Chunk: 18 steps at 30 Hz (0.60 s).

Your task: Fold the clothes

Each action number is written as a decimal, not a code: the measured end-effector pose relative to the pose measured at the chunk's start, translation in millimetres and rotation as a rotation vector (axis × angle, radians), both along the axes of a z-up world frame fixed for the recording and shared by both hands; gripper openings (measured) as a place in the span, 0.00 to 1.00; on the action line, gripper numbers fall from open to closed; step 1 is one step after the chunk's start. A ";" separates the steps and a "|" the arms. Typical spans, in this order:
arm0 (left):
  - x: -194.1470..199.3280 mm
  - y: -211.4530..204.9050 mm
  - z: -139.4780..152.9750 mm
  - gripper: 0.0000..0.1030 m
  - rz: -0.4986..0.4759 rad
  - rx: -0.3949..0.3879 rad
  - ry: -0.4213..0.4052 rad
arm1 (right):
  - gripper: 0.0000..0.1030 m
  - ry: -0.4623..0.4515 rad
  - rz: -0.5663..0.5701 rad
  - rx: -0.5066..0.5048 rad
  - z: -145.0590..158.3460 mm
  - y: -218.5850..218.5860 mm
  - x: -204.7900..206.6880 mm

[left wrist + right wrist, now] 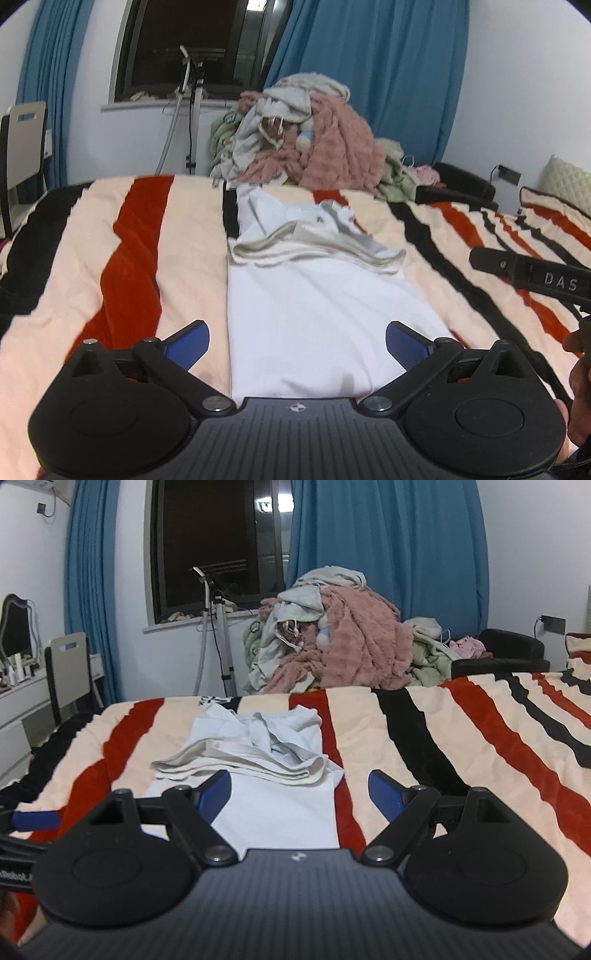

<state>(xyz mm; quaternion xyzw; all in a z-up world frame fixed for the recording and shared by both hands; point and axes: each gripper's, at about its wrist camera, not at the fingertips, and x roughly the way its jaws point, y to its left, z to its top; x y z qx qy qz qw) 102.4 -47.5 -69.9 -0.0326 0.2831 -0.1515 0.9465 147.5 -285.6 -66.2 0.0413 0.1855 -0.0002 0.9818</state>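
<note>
White garment [314, 317]: smooth matt cloth. Striped blanket [110, 258]: plush fleece. Gripper [297, 345] body: matt blk plastic, ribbed.

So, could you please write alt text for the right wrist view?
The open right tool hovers over a white garment lying flat on a striped blanket, its far end bunched; a clothes pile sits behind.
</note>
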 end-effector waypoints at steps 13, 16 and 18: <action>8.2 4.4 -13.5 0.99 0.046 -0.031 0.086 | 0.80 0.258 -0.128 0.394 -44.2 -52.8 16.9; 9.8 8.1 -14.2 0.99 0.061 -0.051 0.100 | 0.80 0.290 -0.134 0.518 -52.5 -63.9 14.6; 10.8 10.2 -14.7 0.99 0.068 -0.063 0.106 | 0.81 0.304 -0.123 0.570 -57.4 -67.4 14.9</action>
